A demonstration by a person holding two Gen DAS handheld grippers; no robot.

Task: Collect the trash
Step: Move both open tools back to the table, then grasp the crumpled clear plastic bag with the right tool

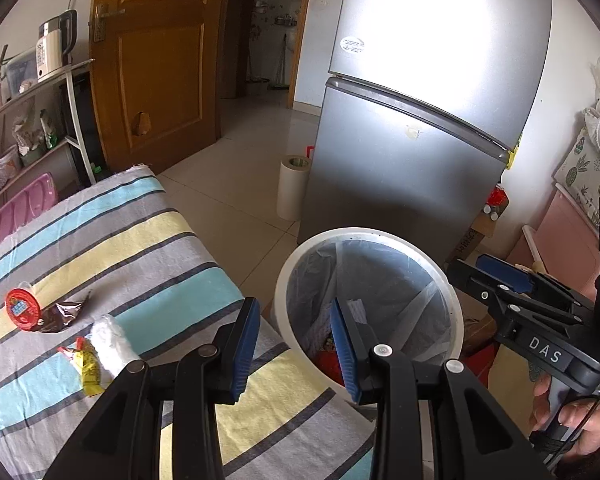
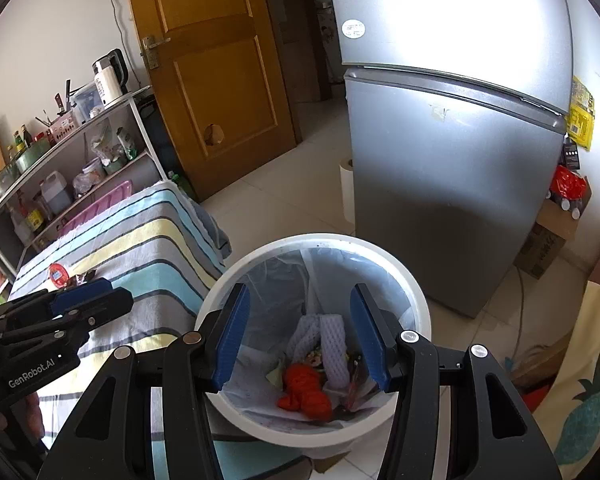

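A white bin (image 2: 324, 240) with a clear liner stands on the floor by the striped table. Inside lie a red crumpled piece (image 2: 306, 394) and a white foam net (image 2: 334, 346). My right gripper (image 2: 300, 340) hangs open above the bin's mouth with nothing between its blue pads. My left gripper (image 1: 294, 344) is open and empty too, over the table's edge beside the bin (image 1: 364, 234). Left on the cloth are a red round lid (image 1: 23, 307), a brown wrapper (image 1: 62, 314), a white wad (image 1: 110, 344) and a yellow wrapper (image 1: 86, 364).
A silver fridge (image 1: 420, 120) stands right behind the bin, with a paper roll (image 1: 292, 188) at its left. A shelf rack (image 2: 80, 168) with bottles and a kettle lines the left wall. A wooden door (image 2: 216, 60) is at the back. A hand (image 1: 576, 420) holds the right gripper's grip.
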